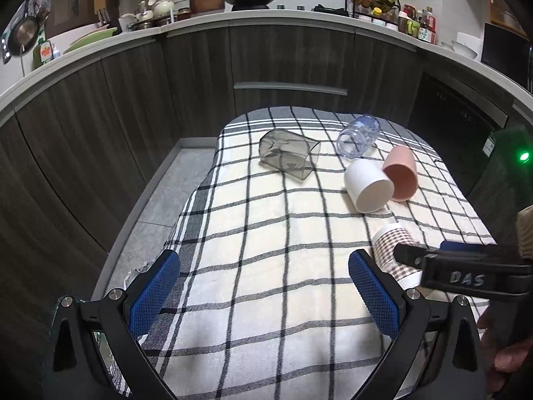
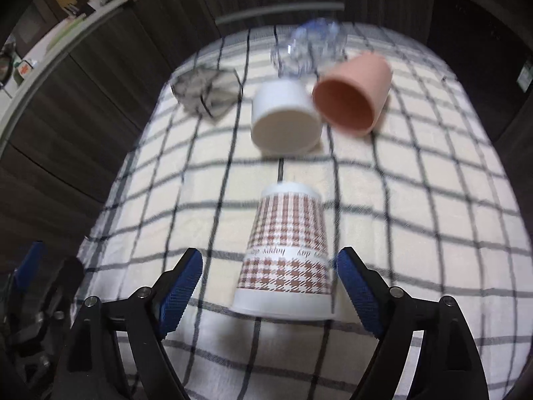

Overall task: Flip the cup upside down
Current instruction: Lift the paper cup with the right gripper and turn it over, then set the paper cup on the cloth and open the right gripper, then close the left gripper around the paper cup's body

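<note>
Houndstooth cup [image 2: 285,253] stands inverted, far cups blurred

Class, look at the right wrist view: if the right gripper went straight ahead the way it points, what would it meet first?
Most likely the houndstooth paper cup, standing mouth-down on the checked cloth. It sits between and just ahead of the right gripper, whose jaws are open. Blur makes depth uncertain. The white cup lies farther on.

A paper cup [image 2: 285,250] stands upside down near the tablecloth's [image 2: 433,200] front edge; four cups lie toppled behind.
</note>
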{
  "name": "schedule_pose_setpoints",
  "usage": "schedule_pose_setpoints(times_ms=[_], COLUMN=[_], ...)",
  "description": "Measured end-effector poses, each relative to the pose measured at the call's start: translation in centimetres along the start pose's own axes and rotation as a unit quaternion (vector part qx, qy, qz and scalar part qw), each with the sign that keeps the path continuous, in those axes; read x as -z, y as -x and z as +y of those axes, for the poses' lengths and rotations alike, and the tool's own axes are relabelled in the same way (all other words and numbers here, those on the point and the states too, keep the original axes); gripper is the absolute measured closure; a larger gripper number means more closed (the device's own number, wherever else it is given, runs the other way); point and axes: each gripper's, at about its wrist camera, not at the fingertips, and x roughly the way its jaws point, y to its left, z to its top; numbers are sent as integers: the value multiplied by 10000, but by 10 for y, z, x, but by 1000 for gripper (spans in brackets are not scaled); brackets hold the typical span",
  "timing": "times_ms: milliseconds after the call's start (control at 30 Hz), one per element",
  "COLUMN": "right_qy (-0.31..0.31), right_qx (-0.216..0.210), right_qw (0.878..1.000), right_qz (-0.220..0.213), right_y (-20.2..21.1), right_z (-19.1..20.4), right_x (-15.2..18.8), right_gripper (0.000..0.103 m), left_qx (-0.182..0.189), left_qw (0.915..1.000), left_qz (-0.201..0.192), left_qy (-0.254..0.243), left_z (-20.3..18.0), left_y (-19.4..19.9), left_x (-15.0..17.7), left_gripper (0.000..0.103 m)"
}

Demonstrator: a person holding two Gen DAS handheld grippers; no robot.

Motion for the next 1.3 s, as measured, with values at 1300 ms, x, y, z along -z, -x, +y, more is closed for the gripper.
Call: schedule_pose_setpoints(times_ms=[1300], right_qy=[-199], right_qx=[472], right_qw=[9843], right_qz=[-1689], right_y=[76], right_z=[-127], right_x=[-51], right_gripper=[16], left_qx=[677], left_qw=[9447], left_qz=[3072], left_qy=[-927], left_z=[-166], left_y=[-135], left_x=[-42], left_gripper=[2])
